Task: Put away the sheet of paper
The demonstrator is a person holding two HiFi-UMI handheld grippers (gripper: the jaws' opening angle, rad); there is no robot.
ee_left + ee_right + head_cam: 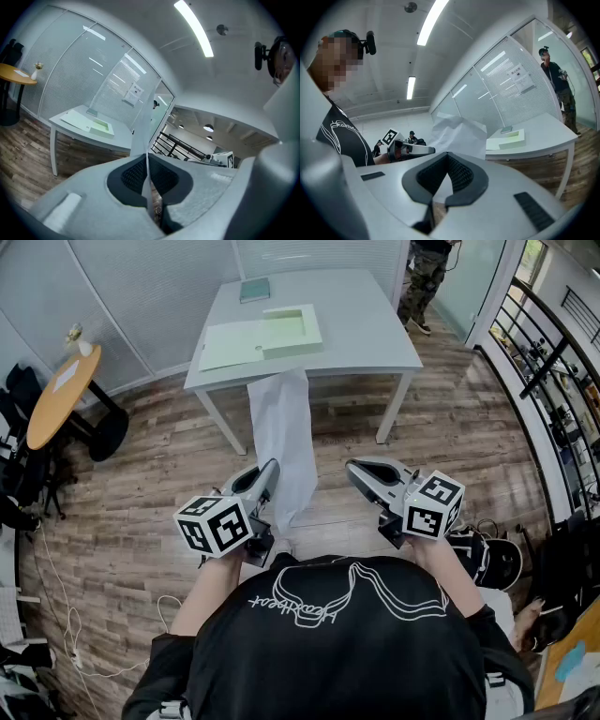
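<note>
A white sheet of paper (281,442) stands up from my left gripper (270,472), which is shut on its lower edge. In the left gripper view the thin sheet (140,133) runs edge-on between the closed pads of that gripper (148,164). My right gripper (356,471) hovers to the right of the sheet, apart from it. Its jaws (447,160) meet at the tips with nothing between them. From the right gripper view the crumpled sheet (459,133) rises beside the left gripper (412,150). Both grippers are held at waist height over the wooden floor.
A white table (375,324) stands ahead, carrying a pale green open folder box (281,332) and a small grey-green book (254,289). A round wooden table (56,395) and chairs stand at the left. A person (427,277) stands behind the table, and a railing (544,343) runs along the right.
</note>
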